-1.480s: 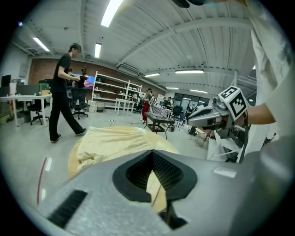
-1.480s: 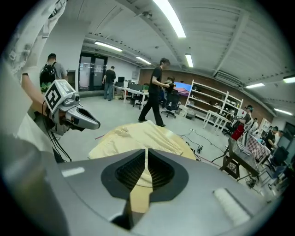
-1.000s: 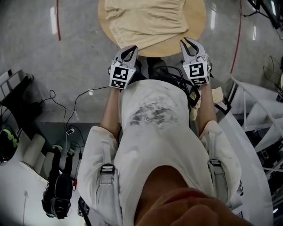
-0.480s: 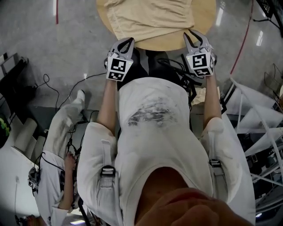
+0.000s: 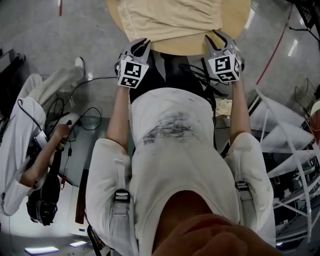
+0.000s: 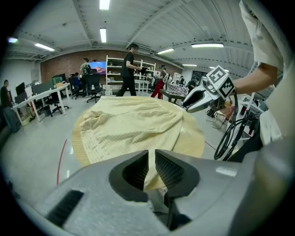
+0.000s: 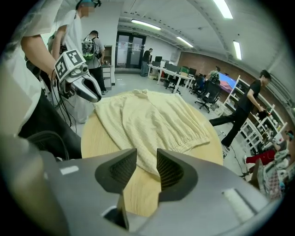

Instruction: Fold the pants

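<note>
Big open-plan office here: a shiny grey concrete floor with a red line painted on it, a brick wall at the back, strip lights overhead, white shelves, and desks with people standing around. The pants are spread out flat on a round table of light wood with a visible grain, and they cover most of the top. They're pale yellow with a waffle-ish weave and a gathered elastic band at one end. The only print I can make out is the black-and-white square marker on each gripper's cube. The left gripper sits at the near edge of the table, right by the hem. Its jaws have just been opening and are only a narrow slit apart; pale cloth shows through the slit, but I can't tell if any of it is actually in there. The right gripper is at the near edge too. Its jaws have also just been opening and stand about halfway, with only bare wood and the cloth's edge showing behind them. The grippers are grey plastic, with dark ribbed pads. Another person in white is off to the left, next to some cables.
</note>
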Motion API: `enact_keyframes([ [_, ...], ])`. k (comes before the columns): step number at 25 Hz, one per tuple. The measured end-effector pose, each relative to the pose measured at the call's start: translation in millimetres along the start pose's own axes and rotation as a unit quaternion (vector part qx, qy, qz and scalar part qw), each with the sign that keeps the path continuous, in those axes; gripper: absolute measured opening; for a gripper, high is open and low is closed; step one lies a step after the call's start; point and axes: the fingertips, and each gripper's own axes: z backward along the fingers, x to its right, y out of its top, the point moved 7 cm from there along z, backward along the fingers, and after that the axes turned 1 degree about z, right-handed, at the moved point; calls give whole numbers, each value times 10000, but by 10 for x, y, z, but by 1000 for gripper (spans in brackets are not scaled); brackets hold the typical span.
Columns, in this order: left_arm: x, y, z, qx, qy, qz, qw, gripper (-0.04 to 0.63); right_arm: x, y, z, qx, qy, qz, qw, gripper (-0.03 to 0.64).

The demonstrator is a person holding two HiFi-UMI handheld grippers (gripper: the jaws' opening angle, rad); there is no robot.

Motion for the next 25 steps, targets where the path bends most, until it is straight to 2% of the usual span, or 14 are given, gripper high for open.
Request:
enact_keyframes([
  [9,57,-197,-218,-324,51,84,9994,140,134,-272,-220,-326,132,423,9985,200],
  [14,51,-266,-258,-498,81,80,9987,191,146,-320,-322,-469,124,613,9969,204],
  [25,29,-376,-323,-738,312,38,9968,186,140,-351,-481,-632,168,960,9932,186],
])
